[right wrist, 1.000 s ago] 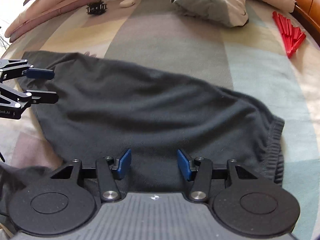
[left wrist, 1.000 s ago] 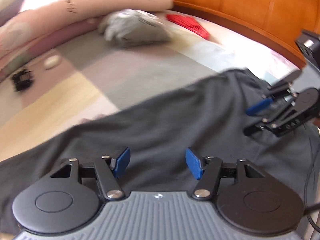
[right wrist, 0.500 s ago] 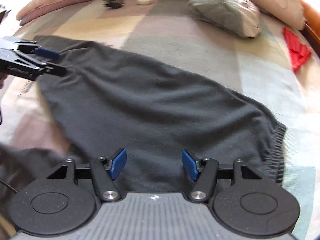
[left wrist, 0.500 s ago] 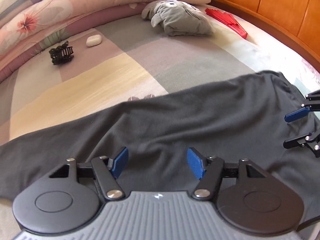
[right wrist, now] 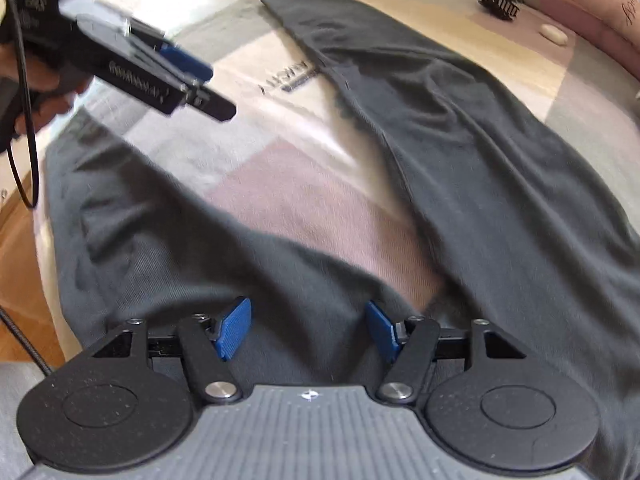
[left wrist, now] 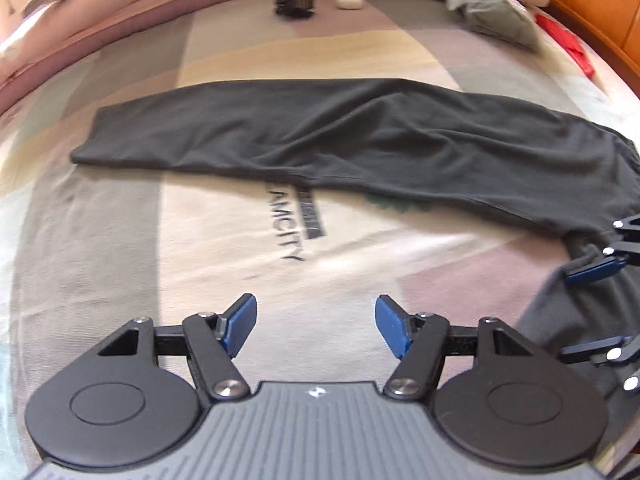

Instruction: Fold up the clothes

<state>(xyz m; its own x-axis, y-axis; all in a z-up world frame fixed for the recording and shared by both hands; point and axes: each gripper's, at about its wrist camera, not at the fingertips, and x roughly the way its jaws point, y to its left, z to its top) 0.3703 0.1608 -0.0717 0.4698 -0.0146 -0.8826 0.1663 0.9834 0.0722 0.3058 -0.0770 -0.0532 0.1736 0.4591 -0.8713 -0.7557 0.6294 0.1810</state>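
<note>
Dark grey trousers (left wrist: 360, 136) are lying spread across the bed (left wrist: 224, 248); the left claw (left wrist: 316, 326) and right claw (right wrist: 306, 330) are both gaping wide, holding nothing.

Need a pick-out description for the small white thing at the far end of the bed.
Start from the pink bolster along the bed's far edge. Just before it lie a black spiky clip and, to its right, the white pebble-shaped case: smooth, pale, rounded, unlike the dark clip.
</note>
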